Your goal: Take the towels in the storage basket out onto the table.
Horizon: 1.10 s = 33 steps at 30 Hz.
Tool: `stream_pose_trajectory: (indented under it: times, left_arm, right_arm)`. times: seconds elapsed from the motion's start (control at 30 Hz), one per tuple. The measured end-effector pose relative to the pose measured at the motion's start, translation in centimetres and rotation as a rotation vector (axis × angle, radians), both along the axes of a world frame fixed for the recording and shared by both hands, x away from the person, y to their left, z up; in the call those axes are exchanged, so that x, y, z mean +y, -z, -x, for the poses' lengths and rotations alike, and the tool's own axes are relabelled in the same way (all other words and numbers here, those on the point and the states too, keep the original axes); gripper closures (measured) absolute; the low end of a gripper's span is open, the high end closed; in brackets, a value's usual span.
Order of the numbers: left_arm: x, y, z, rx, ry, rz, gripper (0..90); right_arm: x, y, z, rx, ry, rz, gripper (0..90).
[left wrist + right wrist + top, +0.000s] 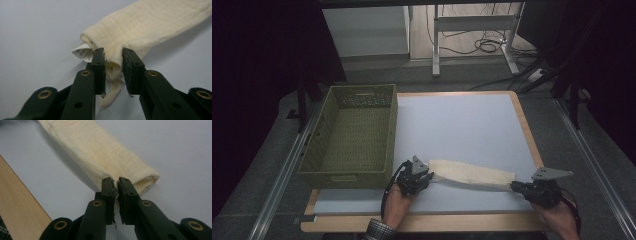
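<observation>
Towel (pixel 472 173), cream, folded into a long narrow strip, lies along the near edge of the table (pixel 462 125), running from near the front right corner of the basket (pixel 354 132) towards the table's right edge. Left gripper (pixel 428 176) is at the strip's left end; in the left gripper view the jaws stand a little apart with a bunch of cloth (pixel 113 67) between them, the right pad looks clear of the fabric, so I read that as a loosened grip, not a firm pinch. A white care label (pixel 82 53) pokes out beside that end. Right gripper (pixel 515 186) is at the other end; in the right gripper view its jaws are nearly together with a thin edge of the towel (pixel 100 152) pinched between the pads. Judging by the lie: folding lengthwise looks done and the strip rests on the table. The green woven basket at the left edge is empty. Likely left: fold the strip short or lift it, then place it in the basket. Whether another fold is intended I cannot tell.
</observation>
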State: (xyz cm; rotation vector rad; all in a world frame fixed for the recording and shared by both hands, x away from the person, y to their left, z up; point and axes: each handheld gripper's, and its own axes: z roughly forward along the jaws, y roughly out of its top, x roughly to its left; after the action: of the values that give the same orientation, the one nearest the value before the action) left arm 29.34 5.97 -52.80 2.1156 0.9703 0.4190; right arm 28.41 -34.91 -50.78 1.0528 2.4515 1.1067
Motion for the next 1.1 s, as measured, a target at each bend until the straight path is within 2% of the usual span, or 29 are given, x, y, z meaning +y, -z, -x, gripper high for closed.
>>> stream_pose_trajectory:
  times: [0.07, 0.17, 0.23, 0.27, 0.4, 0.47, 0.6, 0.67, 0.8, 0.83, 0.87, 1.0, 1.1]
  left_arm:
    - [0.1, -0.1, 0.1, -0.003, 0.004, 0.002, 73.0]
    - [0.0, -0.6, -0.1, -0.020, 0.012, -0.001, 85.7]
    - [-0.1, -1.2, -0.6, -0.033, 0.008, 0.003, 87.2]
    - [-0.2, -1.7, -1.1, -0.050, 0.002, 0.006, 87.4]
    - [-0.6, -3.1, -3.3, -0.064, -0.025, 0.020, 87.7]
    - [-0.8, -3.8, -4.9, -0.068, -0.042, 0.021, 87.6]
    - [-1.2, -4.1, -6.5, -0.069, -0.054, 0.002, 87.5]
    - [-1.2, -3.9, -6.2, -0.065, -0.046, -0.001, 87.4]
    - [-0.8, -2.7, -4.4, -0.046, -0.025, 0.002, 87.0]
    - [-0.8, -2.7, -4.4, -0.046, -0.025, 0.002, 86.9]
    - [-0.7, -2.2, -3.6, -0.037, -0.008, 0.001, 86.7]
    - [-0.5, -1.3, -2.0, -0.020, 0.011, -0.010, 86.1]
    - [-0.4, -0.7, -1.6, -0.001, 0.017, -0.018, 84.1]
  right_arm:
    - [0.0, -0.1, 0.1, -0.002, 0.002, 0.004, 82.6]
    - [0.0, -0.5, -0.1, -0.007, 0.011, 0.004, 84.8]
    - [0.1, -1.1, -0.6, -0.023, 0.022, 0.012, 85.4]
    - [0.1, -1.3, -0.9, -0.031, 0.027, 0.012, 85.5]
    - [0.3, -2.9, -3.2, -0.067, 0.055, 0.026, 85.4]
    - [0.4, -3.7, -4.7, -0.084, 0.070, 0.032, 85.4]
    - [0.6, -4.5, -6.5, -0.099, 0.086, 0.044, 85.3]
    - [0.7, -4.5, -6.6, -0.097, 0.083, 0.046, 85.2]
    - [0.6, -3.8, -4.9, -0.094, 0.059, 0.062, 85.0]
    - [0.6, -3.8, -4.9, -0.094, 0.059, 0.062, 85.0]
    - [0.3, -3.1, -3.7, -0.081, 0.048, 0.062, 85.0]
    - [-0.1, -2.0, -2.2, -0.057, 0.026, 0.055, 84.9]
    - [0.0, -1.1, -1.4, -0.040, 0.007, 0.062, 84.7]
